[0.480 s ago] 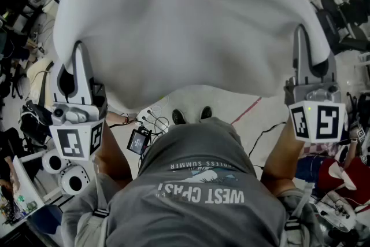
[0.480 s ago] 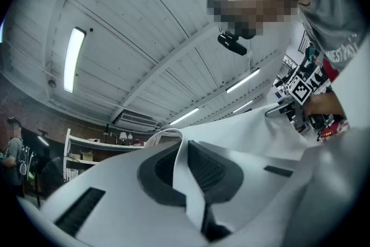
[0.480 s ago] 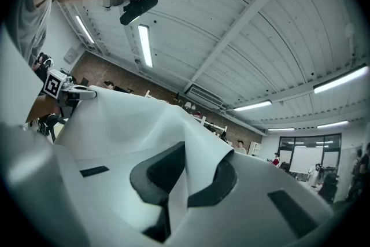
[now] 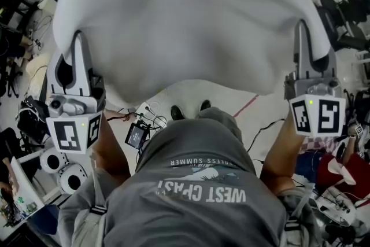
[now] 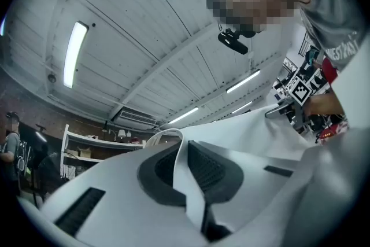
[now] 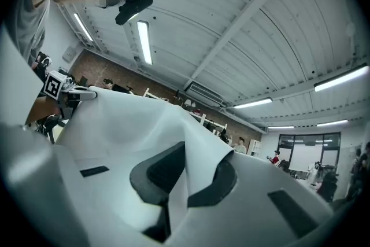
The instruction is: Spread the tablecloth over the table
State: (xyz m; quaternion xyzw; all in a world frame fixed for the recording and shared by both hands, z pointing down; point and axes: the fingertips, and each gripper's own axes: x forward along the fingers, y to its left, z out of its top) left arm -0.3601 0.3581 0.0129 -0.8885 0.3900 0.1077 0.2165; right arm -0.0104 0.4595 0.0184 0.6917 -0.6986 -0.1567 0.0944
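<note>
Your left gripper point(image 4: 77, 39) has its jaws clamped on one corner of the white tablecloth point(image 4: 185, 14). Your right gripper point(image 4: 301, 29) pinches the other corner, the cloth spread between them
</note>
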